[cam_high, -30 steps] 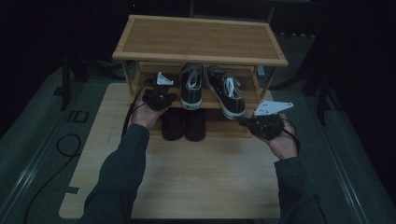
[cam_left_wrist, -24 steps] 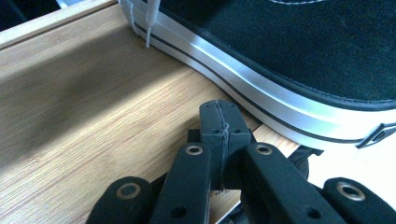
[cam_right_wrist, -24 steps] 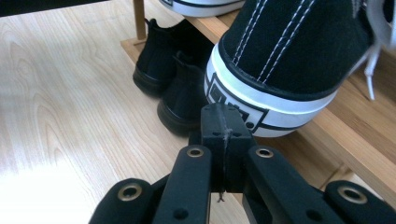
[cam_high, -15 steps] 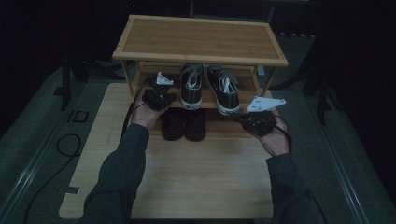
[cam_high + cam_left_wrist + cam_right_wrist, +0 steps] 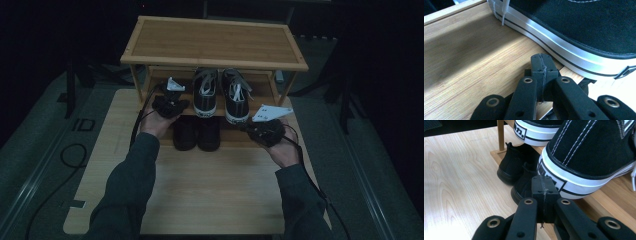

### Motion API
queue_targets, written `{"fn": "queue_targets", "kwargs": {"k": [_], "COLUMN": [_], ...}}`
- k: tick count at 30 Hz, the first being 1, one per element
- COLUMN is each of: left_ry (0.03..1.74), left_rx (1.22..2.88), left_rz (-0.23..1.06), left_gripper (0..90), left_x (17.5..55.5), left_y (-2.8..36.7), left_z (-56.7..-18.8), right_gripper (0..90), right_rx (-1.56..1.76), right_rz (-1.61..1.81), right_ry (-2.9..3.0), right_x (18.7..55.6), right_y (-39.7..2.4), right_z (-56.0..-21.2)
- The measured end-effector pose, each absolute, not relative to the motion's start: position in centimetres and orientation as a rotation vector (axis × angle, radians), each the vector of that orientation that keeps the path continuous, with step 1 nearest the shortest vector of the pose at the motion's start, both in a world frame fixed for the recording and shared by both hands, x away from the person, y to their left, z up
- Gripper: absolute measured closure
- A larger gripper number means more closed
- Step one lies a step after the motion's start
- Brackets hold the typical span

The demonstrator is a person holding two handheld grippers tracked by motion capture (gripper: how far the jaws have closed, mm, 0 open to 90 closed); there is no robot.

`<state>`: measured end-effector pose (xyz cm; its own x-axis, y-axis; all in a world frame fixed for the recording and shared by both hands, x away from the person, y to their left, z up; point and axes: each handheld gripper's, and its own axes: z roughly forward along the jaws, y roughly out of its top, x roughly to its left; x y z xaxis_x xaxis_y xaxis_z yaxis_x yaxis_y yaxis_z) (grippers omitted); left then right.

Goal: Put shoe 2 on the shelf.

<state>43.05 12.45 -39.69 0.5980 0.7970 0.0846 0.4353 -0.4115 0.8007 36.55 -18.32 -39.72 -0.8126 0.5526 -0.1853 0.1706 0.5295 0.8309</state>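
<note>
Standing on pale wooden table (image 5: 200,190), bamboo rack (image 5: 215,42); dark room; both jaws pressed together, empty.

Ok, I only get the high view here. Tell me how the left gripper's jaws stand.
Observer: The left gripper has its jaws shut, nothing between them.
Operator: Now say what they point at.
Observer: The white sole band of the left sneaker, low over the shelf board; contact I cannot tell.
Operator: Do the right one.
Observer: The right gripper is shut too, empty, aimed at the right sneaker heel patch.
</note>
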Motion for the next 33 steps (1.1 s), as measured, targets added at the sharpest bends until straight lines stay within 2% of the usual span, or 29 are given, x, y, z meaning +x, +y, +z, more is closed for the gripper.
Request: {"fn": "queue_targets", "kwargs": {"k": [33], "left_ry": [0.972], "left_rx": [2.045], "left_rz": [0.588], "left_gripper": [90.0], "left_x": [43.1], "left_y": [12.6], "left_z": [-39.8], "right_gripper": [90.0], "right_rx": [0.609], "right_rz": [1.217], "right_ry": [2.294], "right_x": [37.0], "right_y": [-16.6], "right_z": [-39.9]}}
